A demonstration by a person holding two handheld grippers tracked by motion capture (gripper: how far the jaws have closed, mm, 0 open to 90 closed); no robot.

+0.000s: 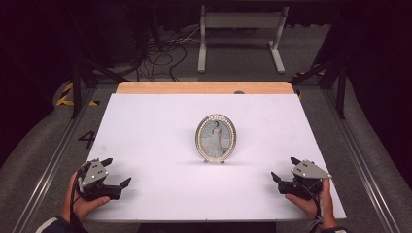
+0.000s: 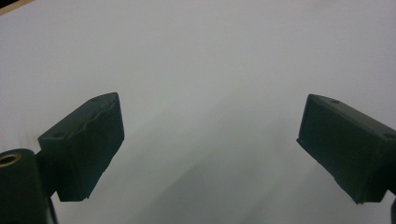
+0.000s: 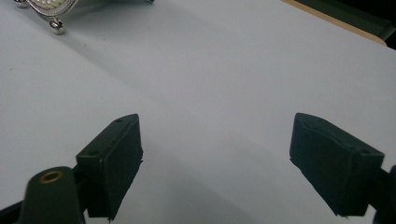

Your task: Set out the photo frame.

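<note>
An oval silver picture frame (image 1: 215, 138) with a beaded rim stands upright near the middle of the white table cover (image 1: 155, 131), holding a photo of a figure in a pale dress. Its small ball feet and lower rim (image 3: 51, 9) peek into the top left of the right gripper view. My left gripper (image 1: 116, 171) rests near the front left corner, jaws wide apart, nothing between them (image 2: 210, 140). My right gripper (image 1: 285, 169) sits near the front right corner, also open and empty (image 3: 215, 154). Both are well apart from the frame.
A wooden table edge (image 1: 204, 87) shows beyond the white cover. Behind the table stand a white metal stand (image 1: 240, 29) and tangled cables (image 1: 160, 53) on the floor. Metal rails (image 1: 359, 155) run along both sides.
</note>
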